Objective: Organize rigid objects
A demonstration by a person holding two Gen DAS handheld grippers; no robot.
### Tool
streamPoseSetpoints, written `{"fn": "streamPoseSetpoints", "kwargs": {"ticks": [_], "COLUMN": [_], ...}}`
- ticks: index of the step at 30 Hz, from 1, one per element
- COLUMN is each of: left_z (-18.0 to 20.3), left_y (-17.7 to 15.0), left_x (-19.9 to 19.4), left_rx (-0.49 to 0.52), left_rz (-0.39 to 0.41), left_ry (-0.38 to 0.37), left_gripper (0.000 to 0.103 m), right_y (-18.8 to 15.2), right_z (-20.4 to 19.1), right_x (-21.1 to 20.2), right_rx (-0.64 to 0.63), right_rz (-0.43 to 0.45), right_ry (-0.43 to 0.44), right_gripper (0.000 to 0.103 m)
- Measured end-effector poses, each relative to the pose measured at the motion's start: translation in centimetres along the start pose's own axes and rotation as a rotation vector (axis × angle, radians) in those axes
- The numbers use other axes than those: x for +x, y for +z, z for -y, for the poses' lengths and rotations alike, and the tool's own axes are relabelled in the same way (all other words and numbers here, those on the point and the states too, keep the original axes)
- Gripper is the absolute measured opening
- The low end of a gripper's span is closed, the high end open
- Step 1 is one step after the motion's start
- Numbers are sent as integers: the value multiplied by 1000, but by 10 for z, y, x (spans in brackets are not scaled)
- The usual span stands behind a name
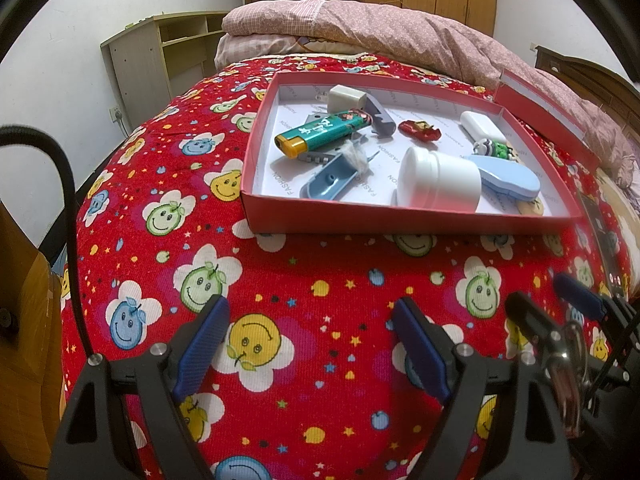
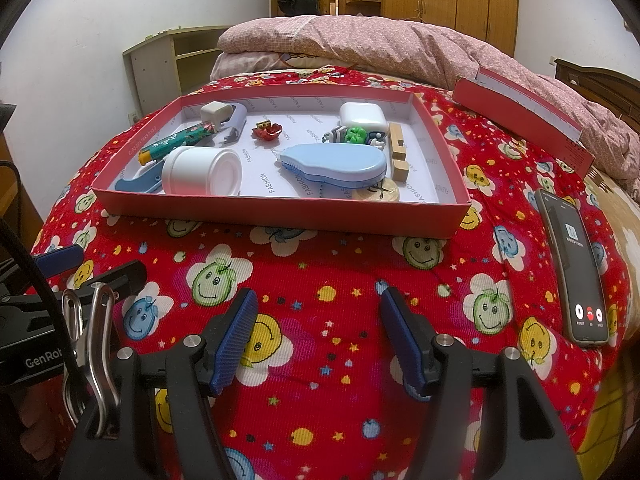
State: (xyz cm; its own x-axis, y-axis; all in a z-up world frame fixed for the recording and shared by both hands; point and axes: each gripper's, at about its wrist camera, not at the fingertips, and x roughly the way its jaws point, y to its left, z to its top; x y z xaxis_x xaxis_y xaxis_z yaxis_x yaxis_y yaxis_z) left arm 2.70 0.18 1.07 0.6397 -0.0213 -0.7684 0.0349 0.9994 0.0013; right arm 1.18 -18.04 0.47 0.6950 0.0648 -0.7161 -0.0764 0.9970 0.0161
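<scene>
Both sitting empty over the red bedspread (image 2: 320, 264): left gripper (image 1: 310, 320) fingers wide apart, right gripper (image 2: 318, 306) apart too, red box (image 2: 280, 210) crammed already.

Red box (image 2: 280, 216) at twelve o'clock holds a white jar (image 2: 200, 172) and a blue case (image 2: 336, 162) — phone (image 2: 576, 272) at three; right gripper (image 2: 316, 336) open, empty, at six.

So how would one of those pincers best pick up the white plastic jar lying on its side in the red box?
Probably from above, across the white plastic jar's round body near the middle, one finger on each curved side. It lies tipped over with its flat end facing the red box's near wall, so the ends offer less to pinch.
</scene>
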Motion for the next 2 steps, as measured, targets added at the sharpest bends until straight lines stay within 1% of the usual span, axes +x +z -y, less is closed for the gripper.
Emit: {"fn": "streamPoseSetpoints", "kwargs": {"ticks": [2], "left_z": [-1], "left_y": [0], "left_x": [0], "left_rx": [0], "left_rz": [0], "left_ry": [0], "left_gripper": [87], "right_y": [0], "right_z": [0], "right_x": [0], "right_rx": [0], "right_rz": [0], "right_ry": [0], "right_gripper": [66]}}
